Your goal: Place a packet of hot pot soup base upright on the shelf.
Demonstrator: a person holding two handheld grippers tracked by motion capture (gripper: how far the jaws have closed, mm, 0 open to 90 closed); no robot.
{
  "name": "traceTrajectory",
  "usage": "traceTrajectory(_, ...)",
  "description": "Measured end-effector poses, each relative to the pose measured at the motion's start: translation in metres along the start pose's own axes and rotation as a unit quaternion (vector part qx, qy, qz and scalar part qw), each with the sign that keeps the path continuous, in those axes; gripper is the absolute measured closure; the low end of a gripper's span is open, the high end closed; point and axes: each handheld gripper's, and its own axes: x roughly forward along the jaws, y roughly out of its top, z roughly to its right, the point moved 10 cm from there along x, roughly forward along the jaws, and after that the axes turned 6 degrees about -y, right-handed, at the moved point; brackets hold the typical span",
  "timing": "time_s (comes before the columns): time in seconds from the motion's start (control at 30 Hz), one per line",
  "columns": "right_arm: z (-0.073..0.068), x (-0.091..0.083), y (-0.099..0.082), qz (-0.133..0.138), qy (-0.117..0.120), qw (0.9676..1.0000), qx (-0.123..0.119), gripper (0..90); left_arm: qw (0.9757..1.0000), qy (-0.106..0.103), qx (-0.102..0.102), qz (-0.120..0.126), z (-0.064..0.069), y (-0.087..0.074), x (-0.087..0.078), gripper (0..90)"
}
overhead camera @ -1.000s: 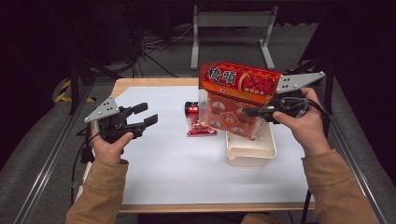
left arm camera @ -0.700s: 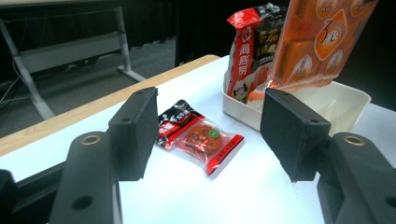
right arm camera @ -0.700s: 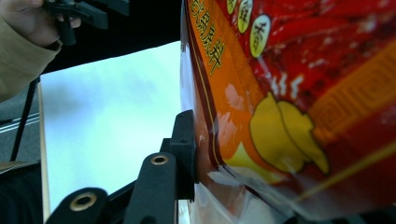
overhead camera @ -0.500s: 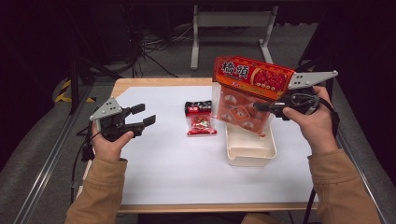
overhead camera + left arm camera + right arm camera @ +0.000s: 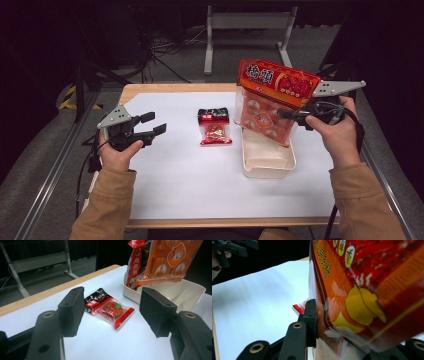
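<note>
A large orange-red snack bag (image 5: 270, 100) hangs upright over the cream tray (image 5: 267, 165), with my right gripper (image 5: 290, 114) shut on its right side. In the right gripper view the bag (image 5: 367, 297) is pressed against the left pad (image 5: 311, 320). A small red-and-black sachet (image 5: 214, 126) lies flat on the white table left of the tray, and it also lies ahead of my left gripper's jaws (image 5: 107, 308). My left gripper (image 5: 152, 125) hovers open at the table's left, with nothing between its fingers. A red packet (image 5: 135, 262) stands in the tray beside the bag.
The white tabletop (image 5: 200, 175) has a wooden rim. A metal stand (image 5: 250, 30) and cables sit on the dark floor beyond. Rails run along both sides of the table.
My right gripper has carried the big bag to the right and slightly down, over the tray. The left gripper has barely moved.
</note>
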Motion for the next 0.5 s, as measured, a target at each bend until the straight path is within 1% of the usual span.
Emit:
traceTrajectory(0.27,0.004,0.001,-0.014,-0.003,-0.016,0.9998,0.011,70.5,1.0000,-0.001,-0.001,-0.006,-0.001,-0.003,0.002,37.7)
traceTrajectory(0.37,0.004,0.001,-0.018,-0.005,-0.015,0.9997,0.019,70.5,1.0000,-0.001,-0.001,-0.006,-0.001,-0.003,0.003,37.7)
traceTrajectory(0.5,0.003,0.005,-0.026,-0.016,-0.024,0.9993,0.023,70.5,1.0000,-0.001,-0.001,-0.007,-0.002,-0.003,0.003,37.7)
